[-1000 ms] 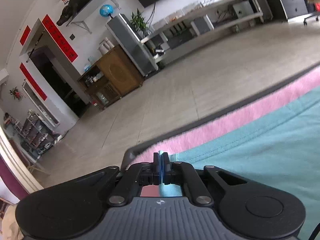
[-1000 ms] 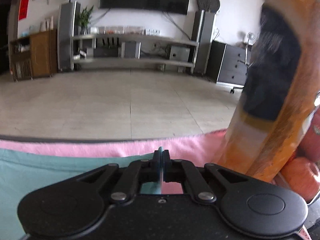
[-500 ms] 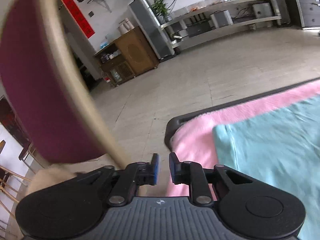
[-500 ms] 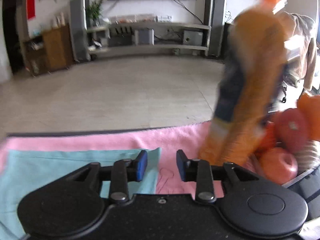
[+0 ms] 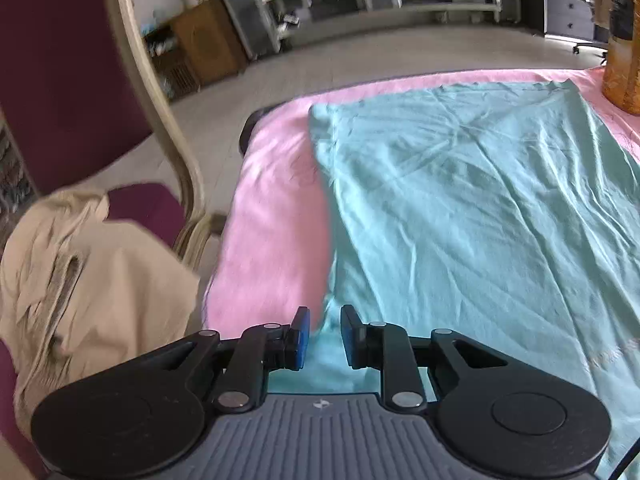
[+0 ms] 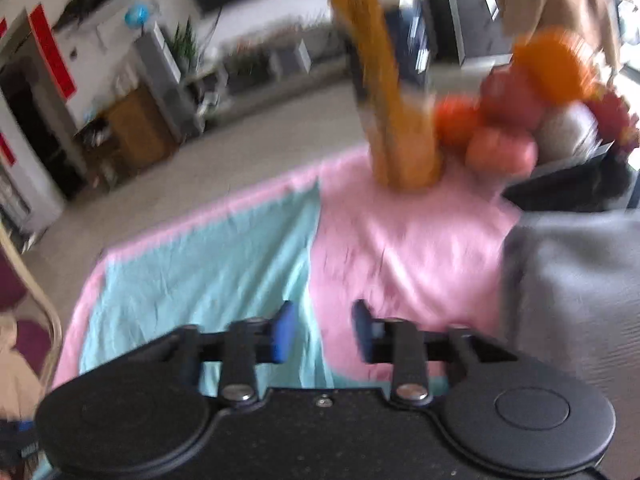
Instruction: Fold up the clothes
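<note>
A teal garment point(image 5: 460, 208) lies spread flat on the pink table cover point(image 5: 272, 208). My left gripper point(image 5: 324, 338) is open and empty, above the garment's near left edge. In the right wrist view the same garment point(image 6: 208, 268) lies left of centre on the pink cover point(image 6: 400, 248). My right gripper point(image 6: 322, 334) is open and empty, above the garment's right edge. That view is blurred.
A maroon chair point(image 5: 72, 92) with a beige garment point(image 5: 92, 280) on its seat stands left of the table. An orange bottle point(image 6: 396, 104), a fruit basket point(image 6: 532, 120) and a grey folded cloth point(image 6: 576, 312) sit on the right side.
Both grippers were shut on the garment's far edge, then opened and let it go. Both have pulled back and risen, so the whole spread garment now shows.
</note>
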{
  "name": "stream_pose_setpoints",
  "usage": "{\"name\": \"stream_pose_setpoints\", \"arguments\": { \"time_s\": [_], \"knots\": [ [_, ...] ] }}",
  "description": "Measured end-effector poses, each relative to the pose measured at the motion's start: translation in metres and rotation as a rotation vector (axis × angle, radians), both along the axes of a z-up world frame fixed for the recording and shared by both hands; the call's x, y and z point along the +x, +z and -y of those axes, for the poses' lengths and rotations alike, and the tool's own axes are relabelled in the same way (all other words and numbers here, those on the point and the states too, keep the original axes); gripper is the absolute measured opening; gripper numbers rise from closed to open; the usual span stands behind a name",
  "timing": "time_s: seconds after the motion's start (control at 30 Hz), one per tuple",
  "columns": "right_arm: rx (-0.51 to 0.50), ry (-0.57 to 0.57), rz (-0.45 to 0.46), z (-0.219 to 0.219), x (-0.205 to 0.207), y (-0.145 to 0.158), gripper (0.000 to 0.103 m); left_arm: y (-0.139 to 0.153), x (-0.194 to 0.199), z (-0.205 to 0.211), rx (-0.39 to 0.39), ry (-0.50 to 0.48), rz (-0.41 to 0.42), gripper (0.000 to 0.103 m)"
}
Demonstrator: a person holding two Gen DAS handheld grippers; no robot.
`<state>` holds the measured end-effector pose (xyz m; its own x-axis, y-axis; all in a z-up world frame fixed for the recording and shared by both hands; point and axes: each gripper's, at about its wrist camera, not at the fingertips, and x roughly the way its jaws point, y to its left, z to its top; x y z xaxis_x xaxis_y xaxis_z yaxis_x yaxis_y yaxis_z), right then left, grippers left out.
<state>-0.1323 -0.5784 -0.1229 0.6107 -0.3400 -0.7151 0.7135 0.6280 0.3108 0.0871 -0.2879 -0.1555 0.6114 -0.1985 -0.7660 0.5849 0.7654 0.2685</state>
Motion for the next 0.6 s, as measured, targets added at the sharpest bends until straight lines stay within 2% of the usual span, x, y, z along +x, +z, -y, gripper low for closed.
{"name": "stream_pose_setpoints", "arguments": {
  "time_s": [0.13, 0.3, 0.4, 0.43, 0.47, 0.6],
  "knots": [
    [0.143, 0.03, 0.005, 0.018, 0.01, -0.029, 0.021, -0.013, 0.008, 0.001, -0.019, 0.02, -0.041, 0.018],
    [0.169, 0.044, -0.048, 0.013, 0.017, -0.054, 0.023, -0.017, 0.005, -0.002, -0.029, 0.035, -0.045, 0.018],
    [0.131, 0.059, -0.053, 0.006, 0.02, -0.058, 0.023, -0.015, 0.008, -0.006, -0.048, 0.06, -0.063, 0.022],
    [0.105, 0.062, -0.064, 0.004, 0.021, -0.058, 0.019, -0.015, 0.01, -0.007, -0.052, 0.066, -0.068, 0.023],
    [0.076, 0.065, -0.083, 0.001, 0.022, -0.057, 0.0, -0.015, 0.011, -0.008, -0.055, 0.069, -0.07, 0.024],
    [-0.054, 0.032, -0.203, -0.008, 0.027, -0.052, 0.0, -0.015, 0.012, -0.009, -0.056, 0.076, -0.073, 0.028]
  ]
}}
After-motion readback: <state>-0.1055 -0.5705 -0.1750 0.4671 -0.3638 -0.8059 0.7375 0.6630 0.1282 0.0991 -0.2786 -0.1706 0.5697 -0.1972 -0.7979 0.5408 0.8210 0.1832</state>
